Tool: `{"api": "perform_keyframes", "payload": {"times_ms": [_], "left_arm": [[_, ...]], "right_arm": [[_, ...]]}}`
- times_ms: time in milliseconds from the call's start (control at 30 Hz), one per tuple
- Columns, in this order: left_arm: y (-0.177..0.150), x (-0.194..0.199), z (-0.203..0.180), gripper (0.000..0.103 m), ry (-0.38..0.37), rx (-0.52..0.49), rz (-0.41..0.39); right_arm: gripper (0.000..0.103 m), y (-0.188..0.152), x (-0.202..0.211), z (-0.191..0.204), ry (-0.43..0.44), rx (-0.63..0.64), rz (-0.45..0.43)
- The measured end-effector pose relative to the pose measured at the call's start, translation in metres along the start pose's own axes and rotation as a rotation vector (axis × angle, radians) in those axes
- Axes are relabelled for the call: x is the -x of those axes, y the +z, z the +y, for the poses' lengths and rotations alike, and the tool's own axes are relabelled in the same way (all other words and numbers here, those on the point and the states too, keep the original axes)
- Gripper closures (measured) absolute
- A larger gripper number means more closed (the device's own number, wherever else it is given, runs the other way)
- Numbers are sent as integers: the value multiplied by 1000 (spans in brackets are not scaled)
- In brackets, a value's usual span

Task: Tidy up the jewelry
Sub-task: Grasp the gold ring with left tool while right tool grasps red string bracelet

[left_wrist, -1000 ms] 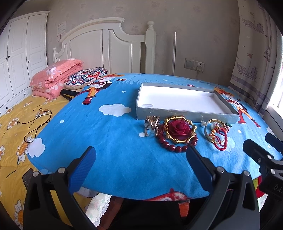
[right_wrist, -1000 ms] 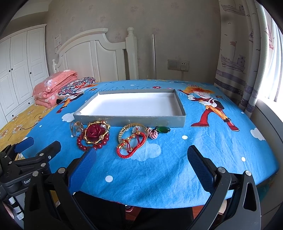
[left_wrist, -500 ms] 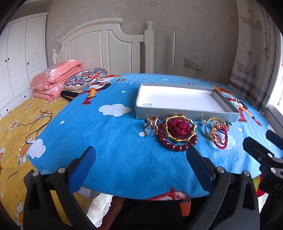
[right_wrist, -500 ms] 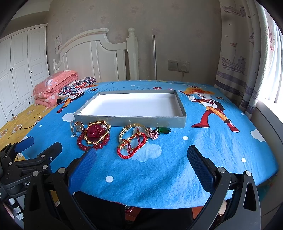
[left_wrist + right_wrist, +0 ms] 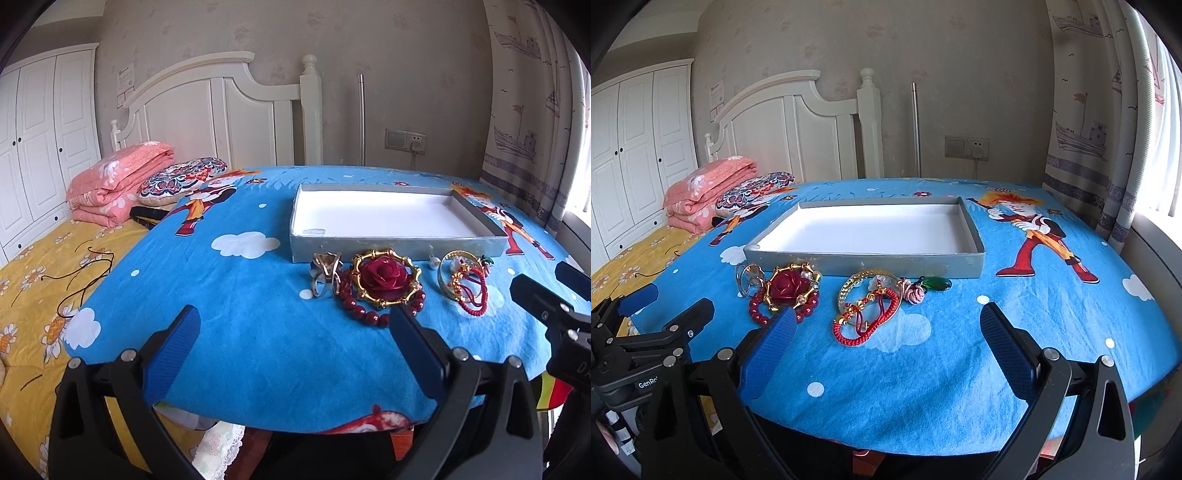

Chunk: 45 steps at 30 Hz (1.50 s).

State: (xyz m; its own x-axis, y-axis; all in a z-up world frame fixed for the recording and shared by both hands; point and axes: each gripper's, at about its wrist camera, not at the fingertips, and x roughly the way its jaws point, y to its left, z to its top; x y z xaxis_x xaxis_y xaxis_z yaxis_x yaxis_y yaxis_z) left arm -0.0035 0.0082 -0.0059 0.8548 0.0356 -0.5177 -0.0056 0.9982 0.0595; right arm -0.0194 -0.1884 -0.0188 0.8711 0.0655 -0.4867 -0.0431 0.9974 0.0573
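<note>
Little has moved since the earlier frames: both claws hang a shade closer to the near edge of the counter (image 5: 1052, 302), and the jewelry lies where it lay. Left claw (image 5: 295, 354) and right claw (image 5: 886, 347) each hold their blue pads wide apart, gripping nothing. All pieces sit on the blue cartoon cloth just in front of the empty grey tray (image 5: 975, 258), none inside it yet. From left to right there are a silver ring (image 5: 325, 275), a gold bamboo-style bangle (image 5: 386, 280) with a red rose (image 5: 382, 275) in its middle, resting on a dark red bead bracelet (image 5: 364, 312), then a gold bangle (image 5: 862, 291) tangled with a red cord bracelet (image 5: 871, 325), and beside these a pink rose charm (image 5: 915, 293) touching a green stone (image 5: 936, 284). By my judgement everything is light; the bangles are stiff and smooth, so they may slip, and are best pinched across the rim. The bead and cord bracelets are limp and will droop, so a bunched section suits them; the cord may drag the bangle along. The rose looks delicate and should be spared the squeeze. Readable writing is scant: partial letters "GenRo" on the left claw's body in the right wrist view; a notice on the headboard is too small to read.
</note>
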Motion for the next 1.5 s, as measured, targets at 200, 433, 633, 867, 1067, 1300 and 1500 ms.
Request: {"api": "perform_keyframes", "payload": {"times_ms": [200, 433, 633, 867, 1067, 1300, 1500], "left_arm": [[0, -16, 4, 6, -32, 5, 8], [15, -49, 2, 17, -66, 44, 30], [28, -76, -9, 36, -68, 47, 59], [25, -83, -14, 86, -68, 33, 63], [23, -74, -3, 94, -54, 52, 33], [14, -58, 4, 94, -25, 42, 8], [8, -55, 6, 94, -35, 47, 12]], "right_arm": [[25, -5, -21, 8, 18, 37, 27], [28, -5, -41, 9, 15, 24, 46], [29, -5, -47, 7, 23, 27, 49], [42, -10, -57, 4, 57, 2, 75], [50, -12, -56, 13, 99, 28, 74], [68, -16, -53, 17, 110, 28, 79], [80, -19, -48, 16, 103, 37, 76]]}}
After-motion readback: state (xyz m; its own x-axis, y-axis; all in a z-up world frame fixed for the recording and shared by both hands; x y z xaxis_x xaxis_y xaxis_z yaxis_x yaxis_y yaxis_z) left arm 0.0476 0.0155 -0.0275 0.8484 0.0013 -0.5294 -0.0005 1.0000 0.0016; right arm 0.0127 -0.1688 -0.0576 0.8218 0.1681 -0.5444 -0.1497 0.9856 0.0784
